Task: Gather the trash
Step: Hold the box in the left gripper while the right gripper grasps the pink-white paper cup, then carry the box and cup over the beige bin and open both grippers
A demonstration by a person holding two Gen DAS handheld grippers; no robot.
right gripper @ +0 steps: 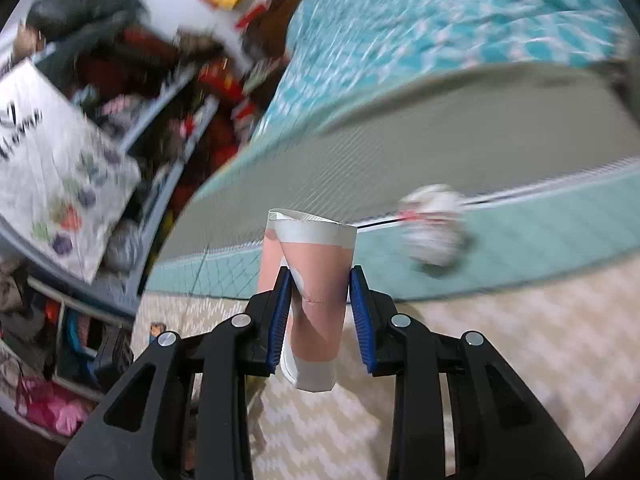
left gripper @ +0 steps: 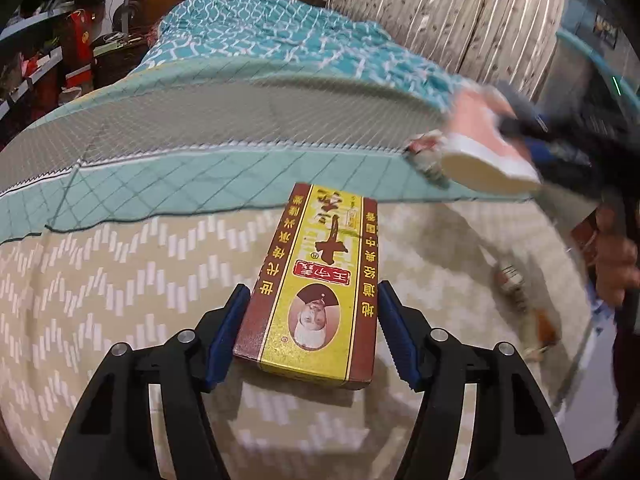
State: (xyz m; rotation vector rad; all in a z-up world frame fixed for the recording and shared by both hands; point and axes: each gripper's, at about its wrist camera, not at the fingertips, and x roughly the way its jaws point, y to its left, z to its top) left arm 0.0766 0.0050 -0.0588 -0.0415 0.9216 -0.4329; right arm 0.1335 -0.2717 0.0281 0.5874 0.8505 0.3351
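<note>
Trash is spread over a bed: a red-and-yellow carton (left gripper: 310, 288) printed with Chinese characters lies on the cream zigzag-patterned sheet (left gripper: 120, 280), between the blue pads of the left tool (left gripper: 312, 332), whose jaws stand apart from its sides with a gap seen on the right. A pink paper cup (right gripper: 310, 292) is gripped by the right tool (right gripper: 320, 308), crushed between the pads. A crumpled wrapper (right gripper: 434, 228), blurred, is seen on the teal quilted mat (left gripper: 160, 184). A turquoise patterned blanket (left gripper: 280, 36) is heaped behind. Cluttered shelves (right gripper: 132, 92) are ranged along the room's wall.
</note>
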